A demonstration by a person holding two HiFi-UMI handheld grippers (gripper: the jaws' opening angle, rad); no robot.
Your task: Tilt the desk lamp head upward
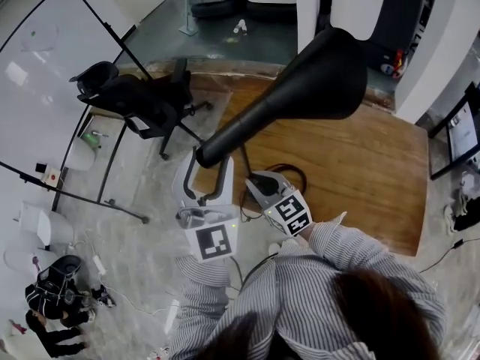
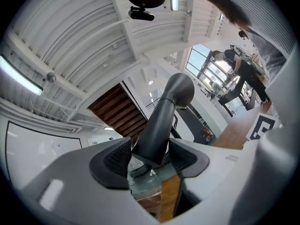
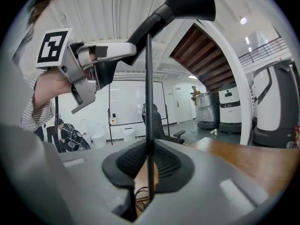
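Observation:
A black desk lamp stands on the wooden desk (image 1: 375, 171). Its cone-shaped head (image 1: 315, 81) slants from a narrow lower-left end up to a wide mouth at the upper right. My left gripper (image 1: 206, 178) is shut on that narrow end; in the left gripper view the dark neck (image 2: 161, 121) fills the gap and both pads touch it at my left gripper (image 2: 150, 156). My right gripper (image 1: 259, 186) is shut on the thin upright pole (image 3: 148, 102), which runs between the pads of my right gripper (image 3: 149, 165). The right gripper view also shows the lamp head (image 3: 187, 3) and my left gripper (image 3: 119, 60).
A black office chair (image 1: 142, 100) stands off the desk's left end. A black cable (image 1: 289, 172) loops on the desk behind the grippers. Framed boards on stands line the left side. A person (image 1: 56, 306) crouches on the floor at the lower left. Machines stand beyond the desk.

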